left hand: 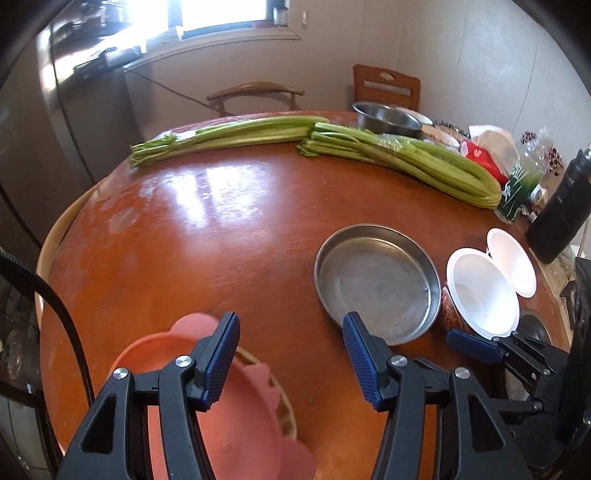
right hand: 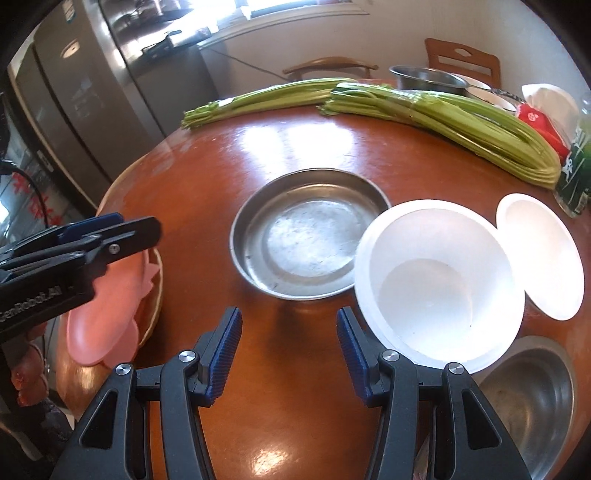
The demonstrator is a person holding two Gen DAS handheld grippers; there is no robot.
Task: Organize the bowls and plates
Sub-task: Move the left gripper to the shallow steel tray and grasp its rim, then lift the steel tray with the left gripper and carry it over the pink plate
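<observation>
Plates: metal plate (right hand: pixel 306 236) just ahead of released right tool (right hand: pixel 288 339); pink plate (left hand: pixel 229 417) under released left tool (left hand: pixel 291 354).

Daylight came from window (left hand: pixel 221 14) at far side, blown out to white. Bright glare patches lay on glossy brown table (left hand: pixel 221 192) in both views. White foam bowl (right hand: pixel 436 284) overexposed, inner detail lost. Steel fridge (right hand: pixel 92 92) at left carried streaky reflections. Strong fisheye bending at edges, dark vignette in corners. Near gripper fingers sharp; soft shadows under dishes.
</observation>
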